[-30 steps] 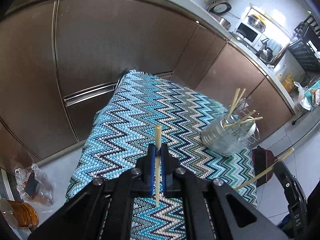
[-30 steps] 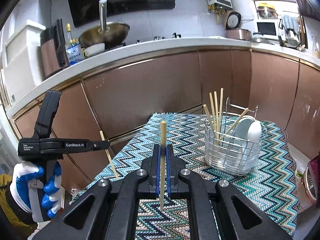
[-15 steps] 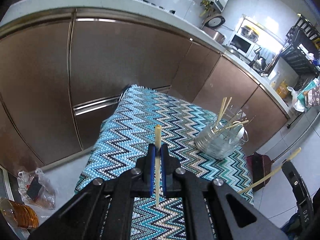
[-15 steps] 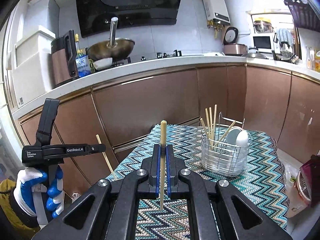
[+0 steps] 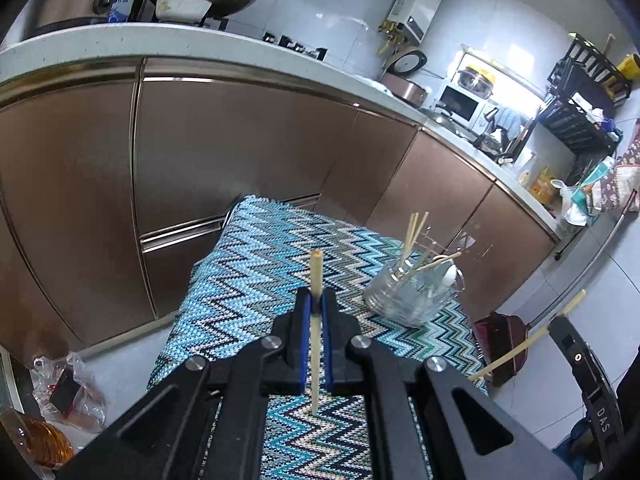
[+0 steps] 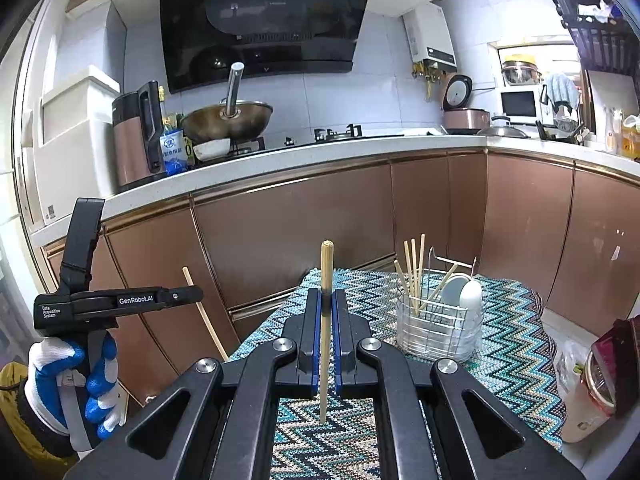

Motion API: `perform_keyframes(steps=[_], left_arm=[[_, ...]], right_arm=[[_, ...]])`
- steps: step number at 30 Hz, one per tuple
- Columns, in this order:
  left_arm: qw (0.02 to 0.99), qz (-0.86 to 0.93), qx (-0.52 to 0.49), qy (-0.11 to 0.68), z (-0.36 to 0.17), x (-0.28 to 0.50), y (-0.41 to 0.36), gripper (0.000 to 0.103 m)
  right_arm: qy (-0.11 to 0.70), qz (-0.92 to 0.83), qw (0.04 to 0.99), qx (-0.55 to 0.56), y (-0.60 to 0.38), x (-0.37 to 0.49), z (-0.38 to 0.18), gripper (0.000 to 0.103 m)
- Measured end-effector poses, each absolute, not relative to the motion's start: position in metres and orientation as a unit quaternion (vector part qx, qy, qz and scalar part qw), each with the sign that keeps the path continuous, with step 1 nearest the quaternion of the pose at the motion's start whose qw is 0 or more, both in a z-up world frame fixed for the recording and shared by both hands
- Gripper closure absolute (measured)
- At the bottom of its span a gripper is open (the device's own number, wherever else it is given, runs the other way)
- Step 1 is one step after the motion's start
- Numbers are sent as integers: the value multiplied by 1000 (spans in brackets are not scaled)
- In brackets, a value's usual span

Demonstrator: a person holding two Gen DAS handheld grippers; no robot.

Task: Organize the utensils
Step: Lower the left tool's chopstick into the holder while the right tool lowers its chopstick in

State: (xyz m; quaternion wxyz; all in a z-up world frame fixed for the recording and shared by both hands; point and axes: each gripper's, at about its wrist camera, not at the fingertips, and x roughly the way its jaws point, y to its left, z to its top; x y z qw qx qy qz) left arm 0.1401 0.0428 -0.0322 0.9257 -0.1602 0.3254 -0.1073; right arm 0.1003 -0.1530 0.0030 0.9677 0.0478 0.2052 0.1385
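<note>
Both grippers, left (image 5: 315,308) and right (image 6: 327,312), pinch one chopstick (image 6: 326,280) each. Carry over rack (image 6: 438,328), tip down, release among standing sticks.

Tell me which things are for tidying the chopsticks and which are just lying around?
For the job:
- left gripper, holding a chopstick
- right gripper, holding another chopstick
- wire basket with chopsticks and spoons inside

Just lying around:
- wok
- kettle
- rice cooker
- microwave
</note>
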Motion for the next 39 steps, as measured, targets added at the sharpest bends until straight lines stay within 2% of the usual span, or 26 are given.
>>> perform_keyframes(steps=[11, 26, 32, 39], left_arm=[[929, -161, -150, 298, 5, 142, 11, 98], [934, -223, -156, 231, 77, 221, -50, 98], [939, -215, -153, 219, 78, 271, -76, 98], [940, -209, -145, 226, 52, 320, -110, 98]], right_arm=[[183, 135, 973, 50, -173, 110, 21, 98], [123, 110, 986, 25, -206, 180, 68, 98], [127, 100, 987, 20, -219, 223, 62, 98], [150, 99, 983, 18, -229, 258, 34, 98]])
